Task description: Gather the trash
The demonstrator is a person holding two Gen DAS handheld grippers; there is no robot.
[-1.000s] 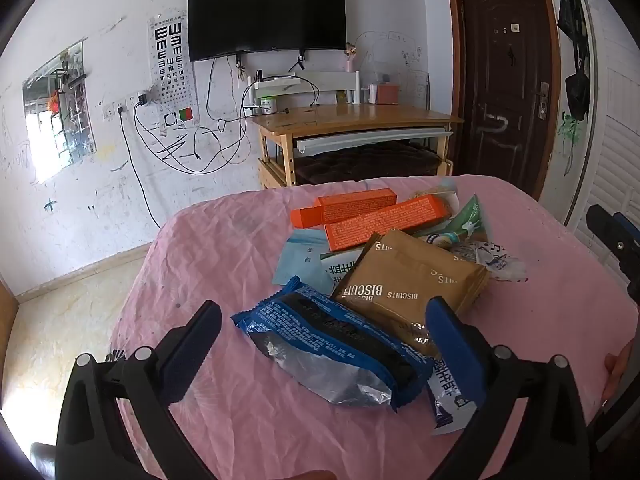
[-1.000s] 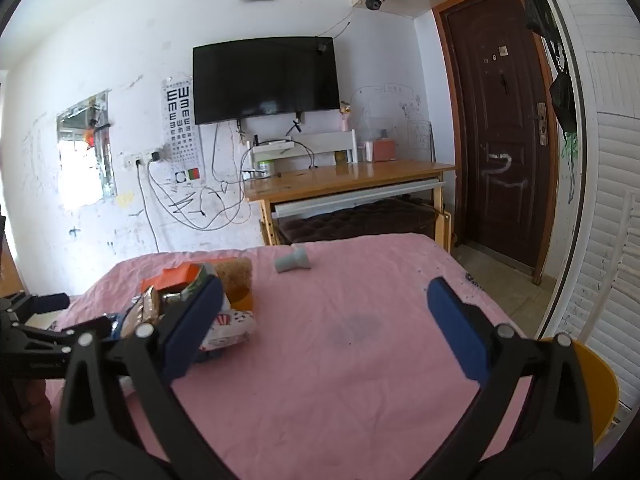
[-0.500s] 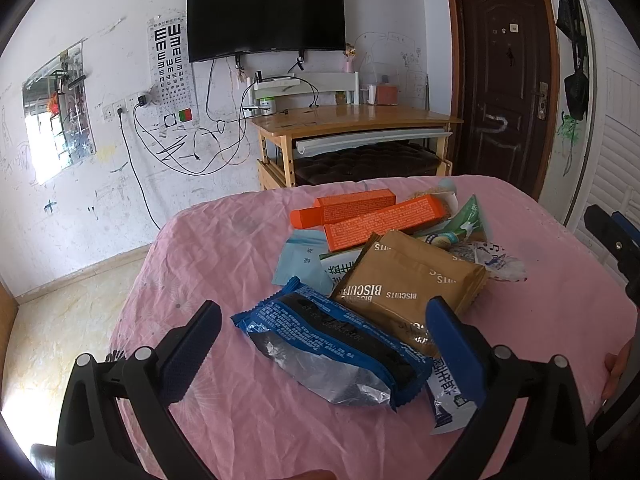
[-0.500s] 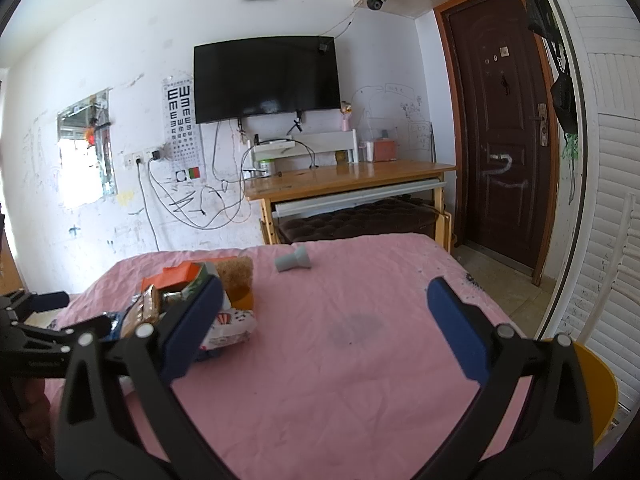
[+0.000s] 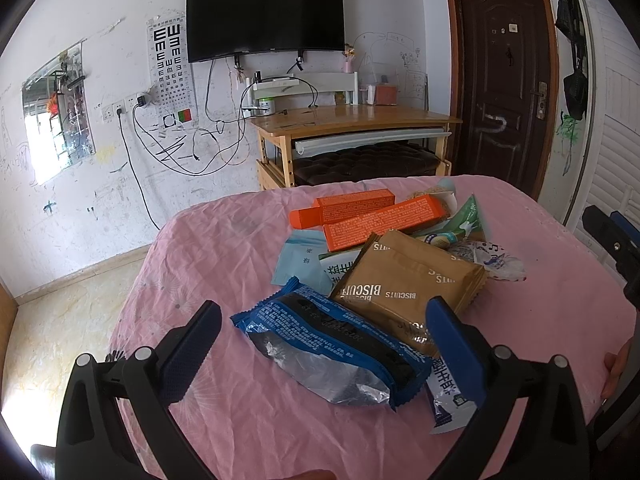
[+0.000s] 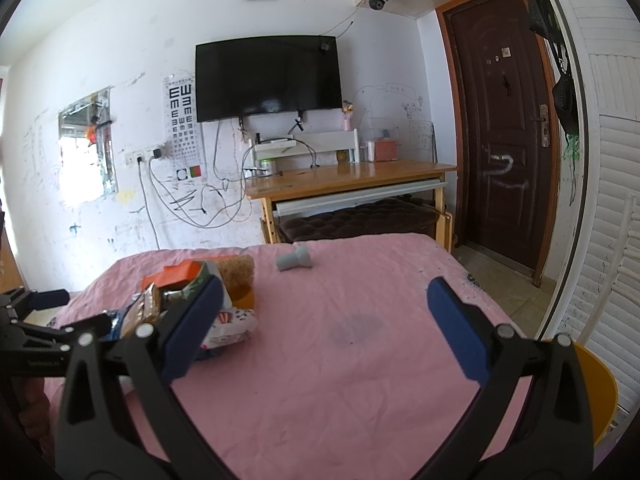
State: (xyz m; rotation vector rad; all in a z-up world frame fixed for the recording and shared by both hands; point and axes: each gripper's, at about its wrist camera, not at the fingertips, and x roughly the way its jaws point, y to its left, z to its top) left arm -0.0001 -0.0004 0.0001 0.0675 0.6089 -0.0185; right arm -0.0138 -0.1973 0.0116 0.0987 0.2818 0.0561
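The left claw hung with its jaws spread wide, gripping nothing, low over the near end of the pink-clothed worktop. Between its blue fingers lay the blue foil snack wrapper, torn open to silver. At one o'clock from it sat the brown biscuit packet, touching it, and beyond that at twelve the two orange cartons lay side by side. A pale blue sachet poked out at eleven, partly buried. A white-and-blue wrapper slid under the right finger, its end cut off.

The right claw was likewise agape and empty. Open pink cloth ran ahead of it, with only a small grey spool-shaped piece lying alone at twelve, near the far edge. The trash heap sat at ten, half hidden behind the left finger; what lay in it was hard to make out from here. A yellow rim showed past the worktop's edge at four, mostly blocked.
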